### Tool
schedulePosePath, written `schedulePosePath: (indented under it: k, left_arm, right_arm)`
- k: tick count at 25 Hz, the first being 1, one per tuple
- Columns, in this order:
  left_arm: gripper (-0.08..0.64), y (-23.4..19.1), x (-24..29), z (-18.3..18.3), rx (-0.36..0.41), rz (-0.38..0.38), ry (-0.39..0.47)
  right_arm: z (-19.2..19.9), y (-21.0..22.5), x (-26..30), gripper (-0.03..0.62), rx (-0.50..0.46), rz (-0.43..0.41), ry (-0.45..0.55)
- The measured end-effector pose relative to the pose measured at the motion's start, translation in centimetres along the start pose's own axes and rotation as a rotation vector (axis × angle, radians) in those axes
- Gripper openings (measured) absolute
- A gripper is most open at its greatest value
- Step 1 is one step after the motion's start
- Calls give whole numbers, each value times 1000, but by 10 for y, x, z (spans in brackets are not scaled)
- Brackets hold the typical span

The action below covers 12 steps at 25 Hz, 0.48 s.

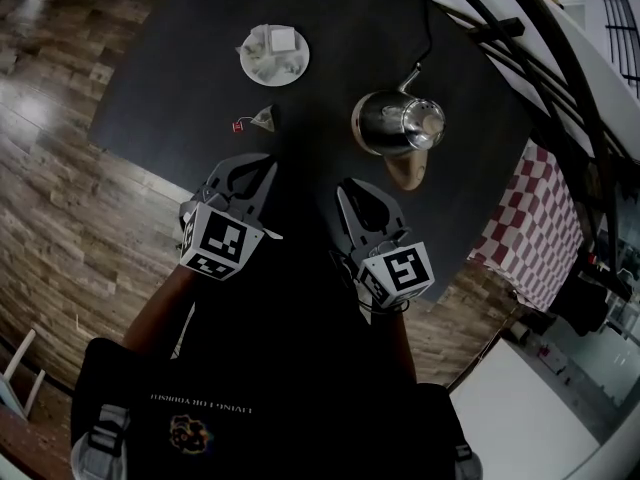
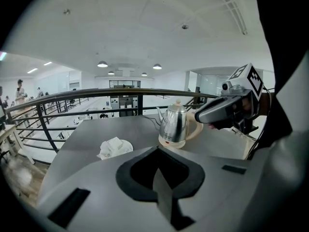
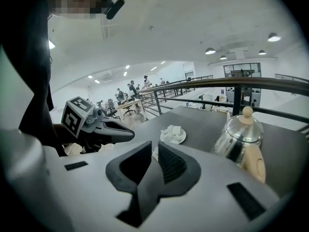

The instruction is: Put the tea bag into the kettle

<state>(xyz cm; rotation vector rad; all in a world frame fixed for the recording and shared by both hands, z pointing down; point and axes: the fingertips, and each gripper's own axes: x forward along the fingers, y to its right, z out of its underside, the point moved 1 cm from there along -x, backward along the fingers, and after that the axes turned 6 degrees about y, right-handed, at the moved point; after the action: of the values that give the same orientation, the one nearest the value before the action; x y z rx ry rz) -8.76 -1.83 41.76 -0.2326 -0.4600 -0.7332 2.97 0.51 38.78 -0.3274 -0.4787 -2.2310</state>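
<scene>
- The dark round table (image 1: 180, 78) lies under and ahead of both tongs, with wooden floor (image 1: 70, 198) showing past its edge to the left of the left pair.
- A red-and-white checked cloth (image 1: 530, 228) hangs off to the right of the right tongs, below the table's edge.
- The kettle (image 1: 385, 120), shiny steel with its lid on, stands upright on the table ahead of the right tongs and a little to their right. Its pale handle (image 1: 408, 173) is turned towards them. The kettle and the jaws are near each other but do not touch.
- The left tongs (image 2: 157, 173) hang over the near part of the table, pointing forward and down. Their jaws are pressed together into one thin ridge, and they hold and touch nothing.
- The right tongs (image 3: 152, 149) are level beside them. Their jaws stand a narrow slit apart with the ribbed pad bare, and nothing is gripped. Each pair carries a marker cube (image 1: 215, 240) at its back.
- A white plate (image 1: 243, 63) sits farther out, well beyond the left tongs, heaped with white packets (image 1: 282, 40).
- The tea bag (image 1: 264, 118) lies flat on the table just beyond the tips of the left tongs, between them and the plate. It is apart from both pairs and outside the kettle.
- Its small red tag (image 1: 240, 125) lies on the table beside it, to the left.
</scene>
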Motion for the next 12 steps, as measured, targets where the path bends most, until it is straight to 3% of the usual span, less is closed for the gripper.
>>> schedulePosePath:
  k: [12]
  left_arm:
    - [8,-44,25,40,-25,-24,-118]
  right_arm:
    - [9,18,33,35,50,-3,-78]
